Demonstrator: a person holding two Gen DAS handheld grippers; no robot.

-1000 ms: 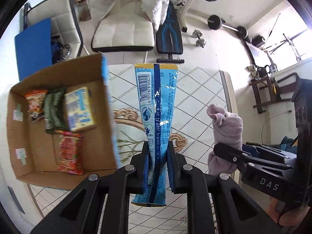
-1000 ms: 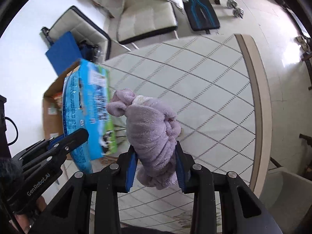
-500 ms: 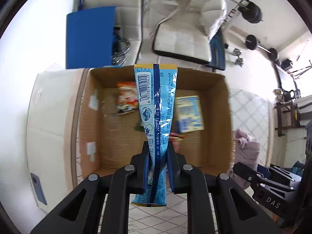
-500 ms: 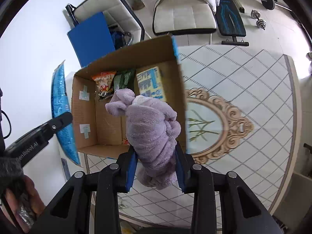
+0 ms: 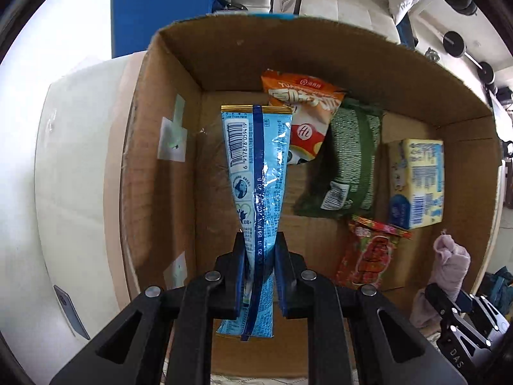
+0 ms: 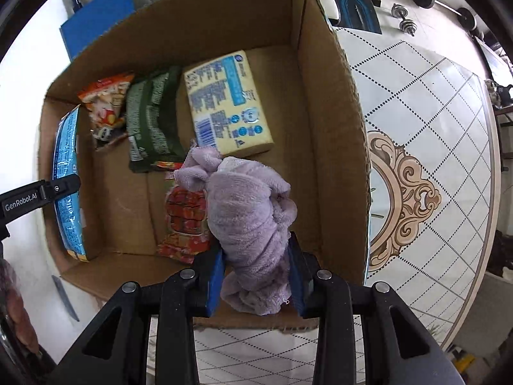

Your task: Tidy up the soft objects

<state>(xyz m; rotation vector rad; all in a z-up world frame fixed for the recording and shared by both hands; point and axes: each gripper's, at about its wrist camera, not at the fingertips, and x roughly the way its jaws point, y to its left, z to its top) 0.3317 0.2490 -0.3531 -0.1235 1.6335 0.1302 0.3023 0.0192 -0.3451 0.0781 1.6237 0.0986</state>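
My left gripper [image 5: 259, 256] is shut on a light blue snack packet [image 5: 256, 173] and holds it inside the left side of an open cardboard box [image 5: 154, 147]. The packet also shows in the right wrist view [image 6: 67, 186]. My right gripper [image 6: 256, 256] is shut on a rolled purple towel [image 6: 247, 205] and holds it over the box [image 6: 333, 128], near its front right part. The towel also shows in the left wrist view [image 5: 449, 266].
In the box lie an orange snack bag [image 5: 304, 112], a green packet [image 5: 349, 160], a yellow and blue pack [image 5: 416, 183] and a red packet [image 5: 368, 253]. The box stands on a tiled table with a gold ornament [image 6: 404, 199]. Chairs and weights stand beyond.
Both grippers have moved left from over the table to the box and lowered toward it. The blue packet is now inside the box and the towel hangs over its front right part.
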